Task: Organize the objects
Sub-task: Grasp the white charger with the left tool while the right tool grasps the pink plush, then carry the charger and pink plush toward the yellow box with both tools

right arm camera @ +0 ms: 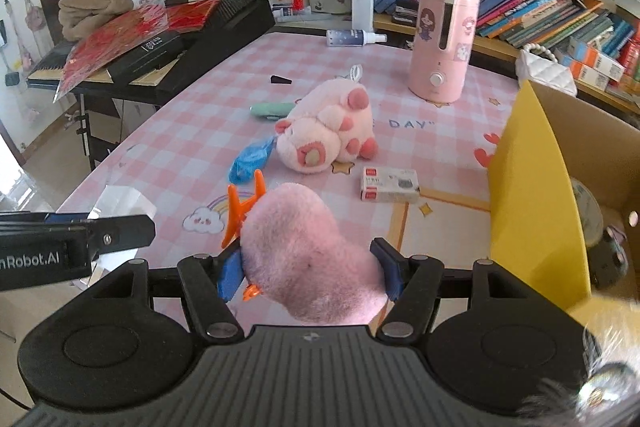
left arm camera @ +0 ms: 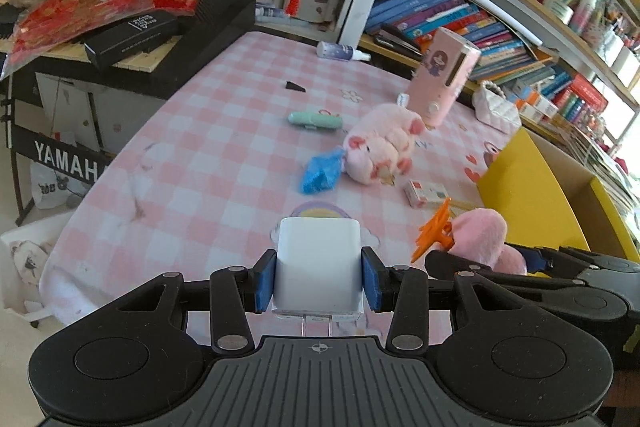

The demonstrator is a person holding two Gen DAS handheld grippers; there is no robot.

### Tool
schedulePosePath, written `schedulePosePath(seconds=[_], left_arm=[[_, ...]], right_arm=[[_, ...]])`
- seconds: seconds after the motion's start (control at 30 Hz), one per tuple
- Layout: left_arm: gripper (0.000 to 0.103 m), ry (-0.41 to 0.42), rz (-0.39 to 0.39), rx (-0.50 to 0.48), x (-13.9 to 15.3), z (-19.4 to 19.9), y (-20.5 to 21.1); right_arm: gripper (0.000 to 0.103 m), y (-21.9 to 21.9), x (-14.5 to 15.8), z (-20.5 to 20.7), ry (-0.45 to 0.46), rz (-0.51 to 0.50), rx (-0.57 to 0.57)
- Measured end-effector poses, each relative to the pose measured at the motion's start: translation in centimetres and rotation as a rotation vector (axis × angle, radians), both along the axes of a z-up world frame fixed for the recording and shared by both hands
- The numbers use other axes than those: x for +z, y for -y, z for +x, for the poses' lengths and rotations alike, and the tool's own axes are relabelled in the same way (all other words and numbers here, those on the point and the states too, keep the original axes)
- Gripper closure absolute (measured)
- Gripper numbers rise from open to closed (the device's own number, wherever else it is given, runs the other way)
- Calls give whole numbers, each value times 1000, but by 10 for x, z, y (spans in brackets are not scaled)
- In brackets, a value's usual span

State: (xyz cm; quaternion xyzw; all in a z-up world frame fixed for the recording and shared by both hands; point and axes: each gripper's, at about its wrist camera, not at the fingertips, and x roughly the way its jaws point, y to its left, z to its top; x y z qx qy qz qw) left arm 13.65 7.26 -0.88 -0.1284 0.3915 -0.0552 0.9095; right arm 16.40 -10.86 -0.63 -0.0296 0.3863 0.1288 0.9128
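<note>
Nearest, our left hand-held gripper (left arm camera: 319, 281) is clenched on a white charger (left arm camera: 319, 263), its prongs pointing back toward the camera. Our right hand-held gripper (right arm camera: 310, 267) grasps a pink plush (right arm camera: 308, 259) with an orange clip (right arm camera: 240, 211) at its left; how the two join is hidden. Both loads hang above the table's (left arm camera: 192, 155) near edge. The box (right arm camera: 536, 195), yellow-walled, stands at the near right corner, just right of the right gripper and farther from the left one, so we judge the right hand moves first, rightward over the wall. Mid-table lie a small carton (right arm camera: 390, 184), a blue bag (right arm camera: 250, 161) and a plush pig (right arm camera: 326, 133); beyond, a green tube (right arm camera: 270, 109), a humidifier (right arm camera: 444, 43) and a spray bottle (right arm camera: 352, 37) near the far edge. The box's contents are mostly cut off.
</note>
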Motion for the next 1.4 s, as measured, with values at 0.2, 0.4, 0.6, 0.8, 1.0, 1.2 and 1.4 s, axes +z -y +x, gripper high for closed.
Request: schedulePosePath(seconds=[0.2, 0.4, 0.6, 0.8, 1.0, 1.2, 1.4], left_arm=[[61, -14, -15, -31, -5, -32, -3], [61, -15, -11, -63, -5, -63, -4], [61, -11, -9, -76, -1, -85, -7], [61, -5, 2, -107, 1, -104, -6], [61, -10, 14, -164, -1, -120, 2], [61, -17, 15, -235, -3, -129, 15], [61, -18, 12, -320, -4, -130, 35]], right_arm=[[40, -4, 0, -34, 2, -7, -33], [40, -9, 0, -68, 1, -5, -55], [40, -12, 2, -98, 9, 4, -73], [40, -10, 3, -124, 15, 17, -101], [40, -2, 0, -150, 12, 32, -157], [40, 12, -2, -170, -2, 36, -231], [40, 32, -3, -186, -5, 31, -319]])
